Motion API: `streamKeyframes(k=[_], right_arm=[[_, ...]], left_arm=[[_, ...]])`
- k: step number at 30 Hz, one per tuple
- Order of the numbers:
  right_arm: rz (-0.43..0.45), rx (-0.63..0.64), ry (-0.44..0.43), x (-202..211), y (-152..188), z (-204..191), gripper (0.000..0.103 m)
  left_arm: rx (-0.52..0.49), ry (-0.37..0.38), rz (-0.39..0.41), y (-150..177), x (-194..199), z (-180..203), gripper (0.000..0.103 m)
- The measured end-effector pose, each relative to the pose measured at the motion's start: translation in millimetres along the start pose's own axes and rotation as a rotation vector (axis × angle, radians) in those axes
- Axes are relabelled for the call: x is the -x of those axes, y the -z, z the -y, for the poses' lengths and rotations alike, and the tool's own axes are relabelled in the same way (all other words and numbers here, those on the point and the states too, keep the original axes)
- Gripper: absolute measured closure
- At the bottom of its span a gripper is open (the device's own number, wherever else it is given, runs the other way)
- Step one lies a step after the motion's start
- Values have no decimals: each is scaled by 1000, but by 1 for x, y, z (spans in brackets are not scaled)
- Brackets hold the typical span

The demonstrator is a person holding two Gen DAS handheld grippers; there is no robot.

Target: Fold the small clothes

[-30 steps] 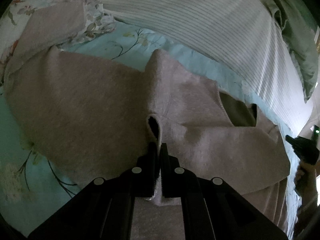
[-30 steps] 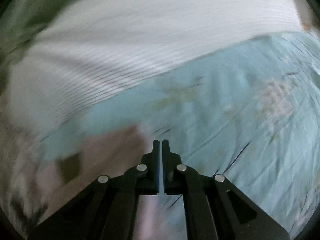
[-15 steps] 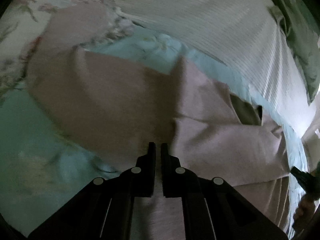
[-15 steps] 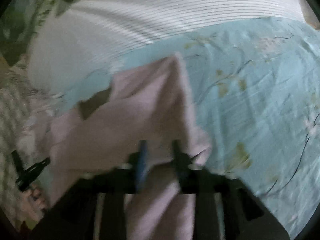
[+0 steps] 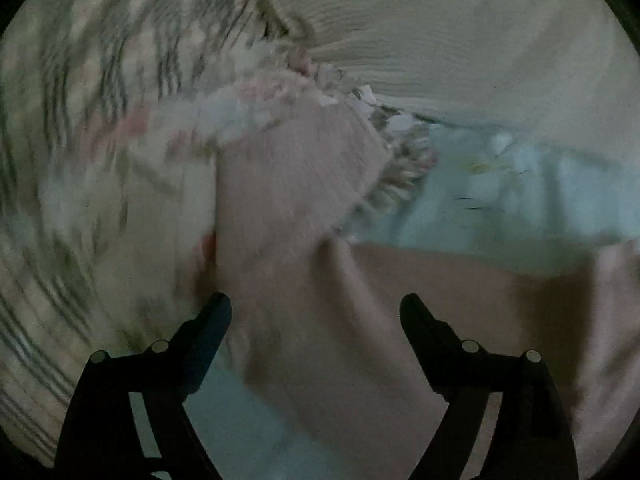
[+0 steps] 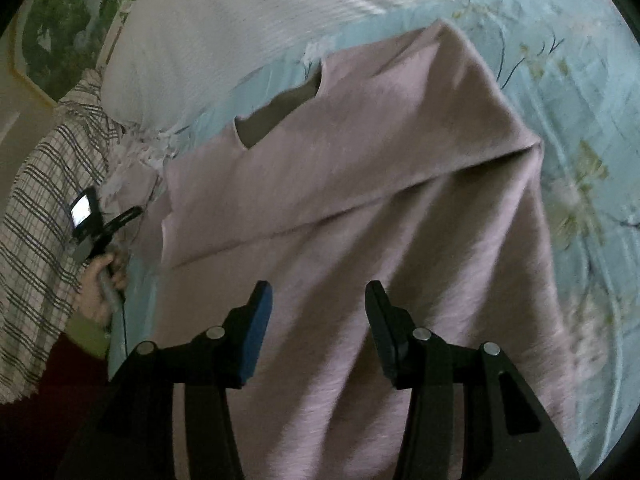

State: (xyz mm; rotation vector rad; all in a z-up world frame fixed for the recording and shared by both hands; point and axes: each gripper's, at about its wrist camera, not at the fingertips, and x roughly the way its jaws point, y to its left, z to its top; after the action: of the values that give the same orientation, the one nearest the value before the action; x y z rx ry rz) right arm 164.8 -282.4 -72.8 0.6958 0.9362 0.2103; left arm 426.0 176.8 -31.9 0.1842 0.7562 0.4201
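Observation:
A dusty-pink knit top (image 6: 360,184) lies spread on the bed, its neck opening (image 6: 276,116) at the far left and one part folded across the body. My right gripper (image 6: 318,292) hovers over its lower body, open, with cloth below the fingers but no pad pressing on it. In the blurred left wrist view the pink top (image 5: 304,220) stretches away in a long strip. My left gripper (image 5: 314,308) is above it with jaws opening wide, and nothing is pinched between them. A person's hand (image 6: 100,280) grips the left tool's handle at the top's left edge.
A light blue floral sheet (image 6: 580,128) covers the bed. A white ribbed blanket (image 6: 280,12) lies along the far side, with a green leafy pillow (image 6: 60,32) beyond it. A plaid cloth (image 6: 36,208) hangs at the left. A fringed floral cloth (image 5: 400,172) borders the top's far end.
My left gripper let go of the pinched fold of the pink top, opened wide and swung left. My right gripper opened from shut and moved from over the sheet to over the top.

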Motion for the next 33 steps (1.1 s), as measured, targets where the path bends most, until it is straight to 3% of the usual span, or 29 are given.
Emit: streamKeyframes(k=[5,7,8,9,11,15,19,24,26,31,33], right_arm=[[-5,7,-8,-5,1,-8,53],[-2,6,-9,-5,1,-8,53],[1,6,-9,-6,0,-9,53],[5,7,-8,-5,0,-9,53],[14,8,-17,-2,2,-9,53],[21,8,-39,-2,3,-16,53],[32,6,-60,3,6,-20,53],[60,3,-68,18,9,-19,53],[73,-3,-64,25,10,-15,53],[105,-33,-48,40,12,1,53],[110,-49,-43,43,12,8,53]], left_arm=[[-164,-163,0,-22,-52,18,16],[-170,-181,-18,-28,-69,12,24],[-160,-171,-38,-31,-77,8,54],[-148,-142,-59,-33,-82,3,98],[-43,2,-89,-38,-80,-17,98],[138,210,-34,-34,-43,-56,99],[259,407,-3,-18,8,-72,99],[289,599,47,7,85,-46,99],[302,714,50,18,118,-23,99],[251,907,54,27,176,45,99],[202,924,52,33,193,77,99]])
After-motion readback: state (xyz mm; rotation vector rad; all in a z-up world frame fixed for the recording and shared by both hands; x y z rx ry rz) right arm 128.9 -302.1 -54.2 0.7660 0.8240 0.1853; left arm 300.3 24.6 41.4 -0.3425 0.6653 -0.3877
